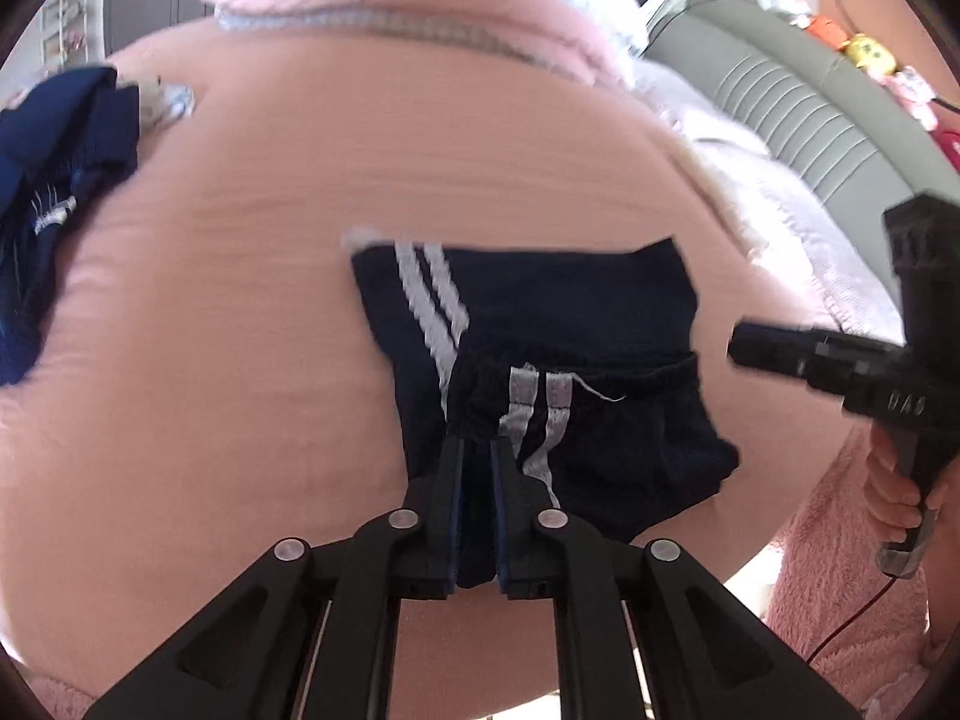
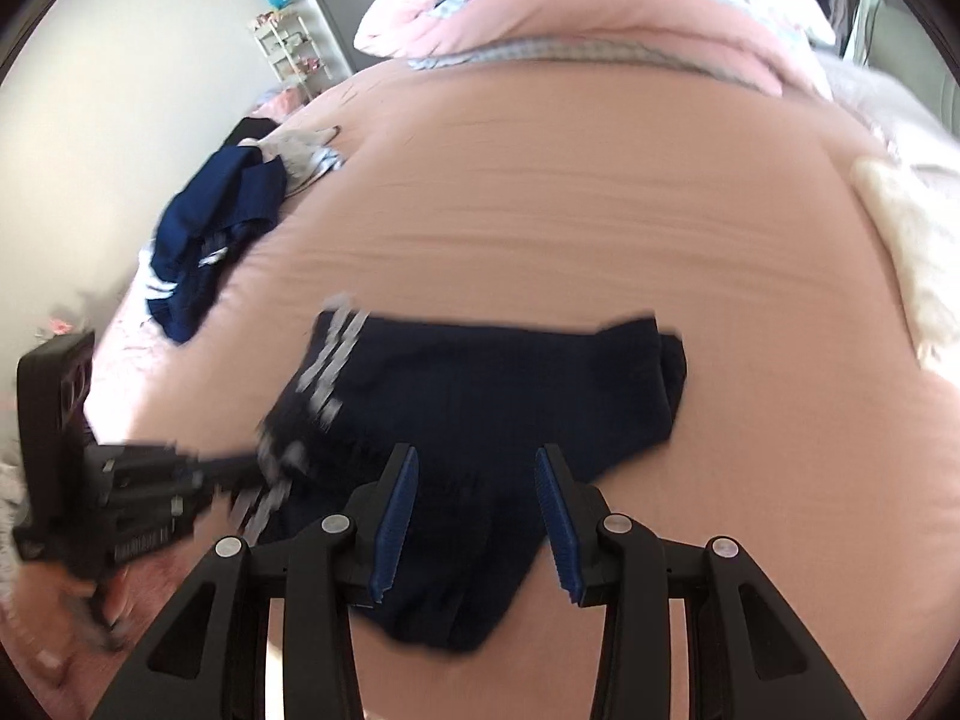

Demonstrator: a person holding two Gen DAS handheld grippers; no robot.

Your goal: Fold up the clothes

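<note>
Dark navy shorts (image 1: 540, 324) with two white side stripes lie partly folded on the pink bed sheet (image 1: 240, 300). My left gripper (image 1: 478, 450) is shut on the shorts' near striped edge, with cloth bunched between its fingers. In the right wrist view the same shorts (image 2: 480, 384) spread below my right gripper (image 2: 477, 456), which hovers open above their near part with nothing between the blue pads (image 2: 396, 516). The left gripper (image 2: 240, 468) shows blurred at the lower left there, holding the striped edge. The right gripper's body (image 1: 840, 360) appears at the right of the left wrist view.
A heap of blue clothes (image 2: 204, 240) with a pale garment (image 2: 300, 150) lies at the bed's left side. A pink and checked quilt (image 2: 570, 6) is piled at the far end. A grey headboard (image 1: 810, 114) runs along the right. A white shelf (image 2: 288, 48) stands by the wall.
</note>
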